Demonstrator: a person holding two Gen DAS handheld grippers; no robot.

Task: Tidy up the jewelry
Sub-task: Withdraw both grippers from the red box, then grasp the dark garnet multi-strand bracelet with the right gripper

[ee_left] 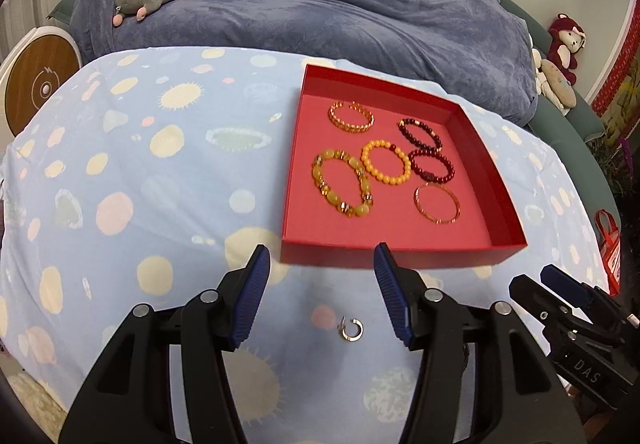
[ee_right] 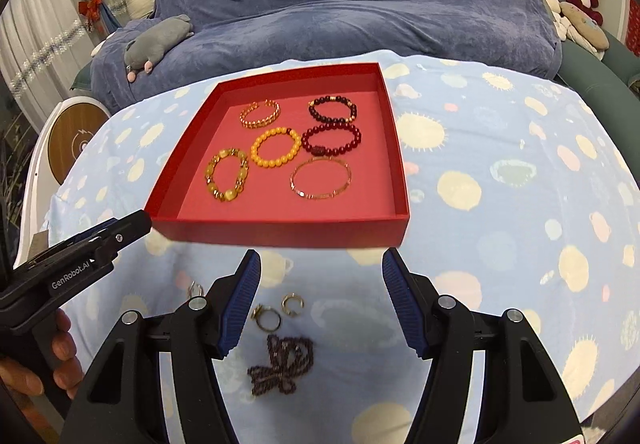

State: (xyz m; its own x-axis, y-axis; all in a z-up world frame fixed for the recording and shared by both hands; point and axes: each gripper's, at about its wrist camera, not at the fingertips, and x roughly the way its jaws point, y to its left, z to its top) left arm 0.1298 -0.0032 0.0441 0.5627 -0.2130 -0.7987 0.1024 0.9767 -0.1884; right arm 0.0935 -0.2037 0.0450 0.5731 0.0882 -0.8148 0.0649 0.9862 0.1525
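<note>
Left tongs [ee_left: 322, 256] apart over ring [ee_left: 352, 329], right tongs [ee_right: 322, 260] apart, red tray [ee_right: 280, 230] edge just beyond.

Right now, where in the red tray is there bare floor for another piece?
Free: the tray floor along its near wall, before the gold bangle, and the far-left corner behind the gold chain bracelet. Crowded: the middle, around the yellow bead bracelet.

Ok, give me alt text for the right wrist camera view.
Open right tongs hover over two rings and a dark bead necklace on a spotted blue cloth. Beyond sits a red tray holding six bracelets; the left tongs enter at left.
</note>
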